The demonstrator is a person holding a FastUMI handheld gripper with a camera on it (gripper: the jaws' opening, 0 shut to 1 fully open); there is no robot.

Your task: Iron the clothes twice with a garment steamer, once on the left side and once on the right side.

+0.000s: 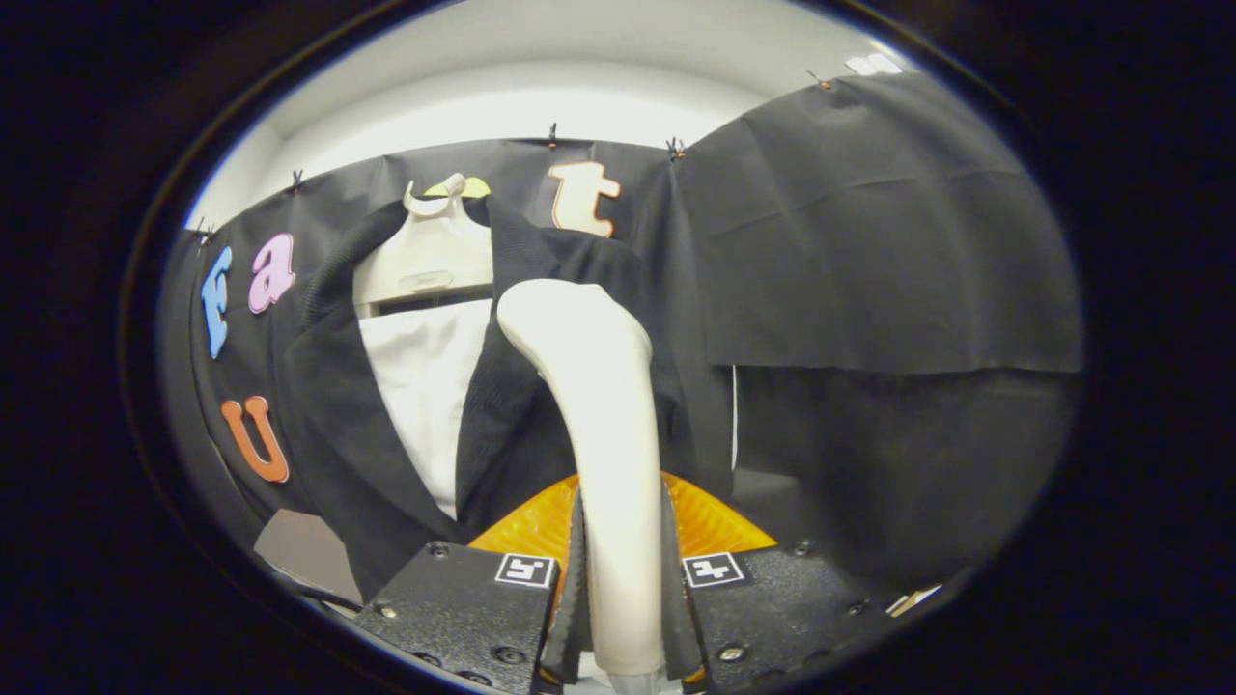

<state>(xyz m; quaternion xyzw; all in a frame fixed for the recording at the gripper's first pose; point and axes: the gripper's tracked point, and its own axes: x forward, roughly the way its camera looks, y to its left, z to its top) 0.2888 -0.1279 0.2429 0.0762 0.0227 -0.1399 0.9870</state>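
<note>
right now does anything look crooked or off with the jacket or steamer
Nothing stands out. The dark jacket hangs open on its hanger, and the gripper is shut on the steamer, which stands upright against the lapel.

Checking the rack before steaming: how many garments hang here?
2: a dark jacket on the hanger, a white shirt inside it. The tool grips the steamer, which may hide more.

A staged recording booth, not a lived-in room: black cloth [869,241] is clipped up as walls under a plain white ceiling [579,58], and a dark jacket [338,425] hangs on a white hanger [430,256] against it.
</note>
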